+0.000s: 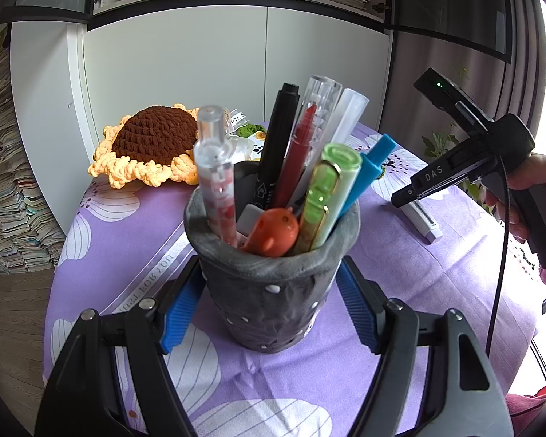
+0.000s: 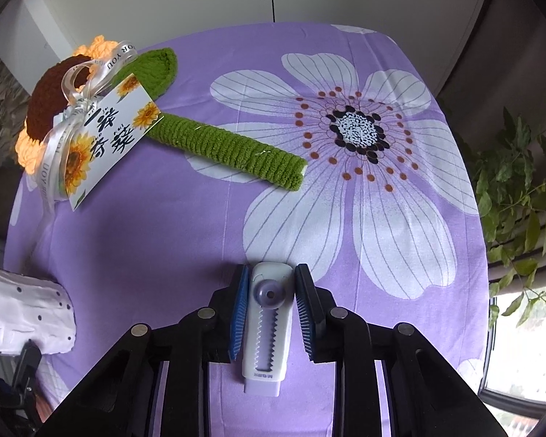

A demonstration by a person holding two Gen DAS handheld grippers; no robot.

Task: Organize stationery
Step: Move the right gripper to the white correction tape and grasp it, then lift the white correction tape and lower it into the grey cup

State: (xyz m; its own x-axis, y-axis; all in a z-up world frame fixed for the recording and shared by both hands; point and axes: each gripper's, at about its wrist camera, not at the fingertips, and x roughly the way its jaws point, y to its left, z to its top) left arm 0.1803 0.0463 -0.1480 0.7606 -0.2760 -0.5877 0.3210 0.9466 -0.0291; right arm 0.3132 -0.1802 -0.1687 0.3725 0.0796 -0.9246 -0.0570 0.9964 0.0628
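Note:
A dark grey dotted pen holder (image 1: pixel 271 291) stands on the purple flowered cloth, full of several pens, markers and an orange bird-shaped item (image 1: pixel 273 231). My left gripper (image 1: pixel 271 309) has its blue pads on both sides of the holder and grips it. A white retractable eraser (image 2: pixel 269 324) lies flat on the cloth between the blue pads of my right gripper (image 2: pixel 271 313); small gaps show on both sides, so the jaws stand around it without pressing. The eraser (image 1: pixel 420 220) and right gripper (image 1: pixel 404 198) also show in the left wrist view. The holder (image 2: pixel 29 317) appears pale at the right view's lower left.
A crocheted sunflower (image 1: pixel 149 145) with a green stem (image 2: pixel 229 149), ribbon and card (image 2: pixel 105 138) lies at the table's far left. White cabinet doors (image 1: pixel 236 65) stand behind. A leafy plant (image 2: pixel 517 189) hangs past the table's right edge. Stacked books (image 1: pixel 7 182) stand left.

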